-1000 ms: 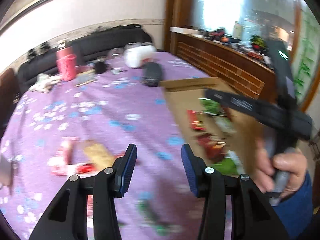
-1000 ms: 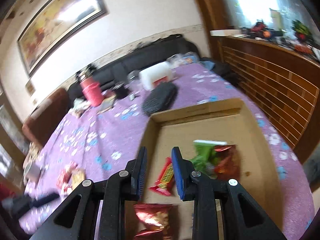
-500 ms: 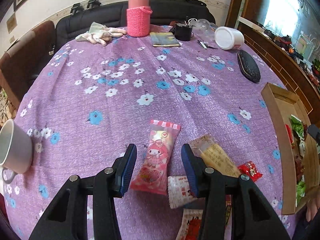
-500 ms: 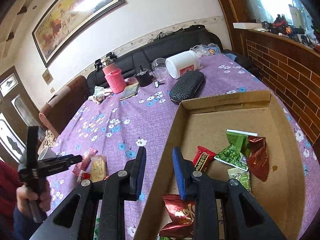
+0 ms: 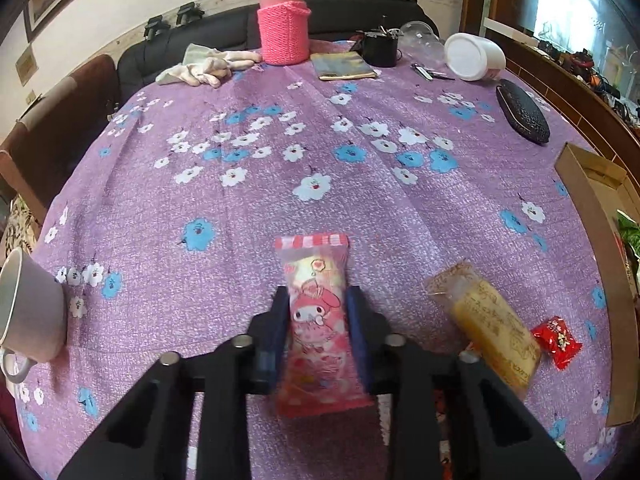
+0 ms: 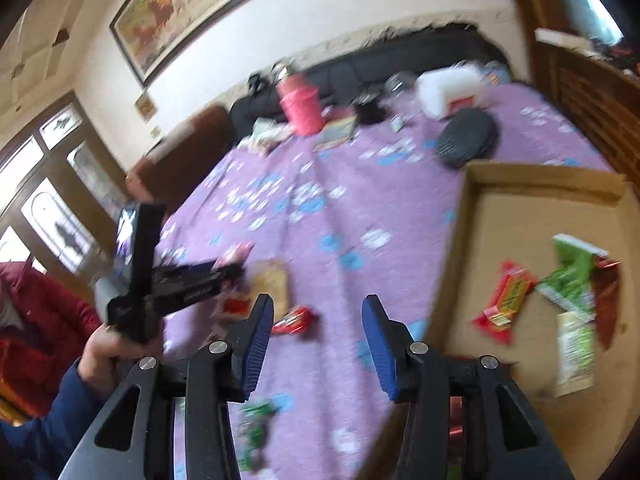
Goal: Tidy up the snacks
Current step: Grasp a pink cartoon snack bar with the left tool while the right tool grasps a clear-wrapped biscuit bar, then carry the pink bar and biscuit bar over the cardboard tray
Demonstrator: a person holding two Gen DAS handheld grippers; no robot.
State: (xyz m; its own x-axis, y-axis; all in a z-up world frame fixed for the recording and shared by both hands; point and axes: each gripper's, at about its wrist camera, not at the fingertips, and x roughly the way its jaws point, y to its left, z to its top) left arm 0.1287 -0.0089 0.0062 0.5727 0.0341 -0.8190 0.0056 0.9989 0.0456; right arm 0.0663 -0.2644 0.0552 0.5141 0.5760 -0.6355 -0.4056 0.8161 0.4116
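Left tongs (image 5: pixel 318 330) closing on pink snack (image 5: pixel 316 320); right tongs (image 6: pixel 318 346) opening, empty.

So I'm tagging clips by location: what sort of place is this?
Most likely a home living or dining room: a black sofa behind a table with a floral tablecloth, and a framed painting on the wall.

Left gripper (image 5: pixel 318 330) jaws closing, right gripper (image 6: pixel 318 322) jaws opening, empty
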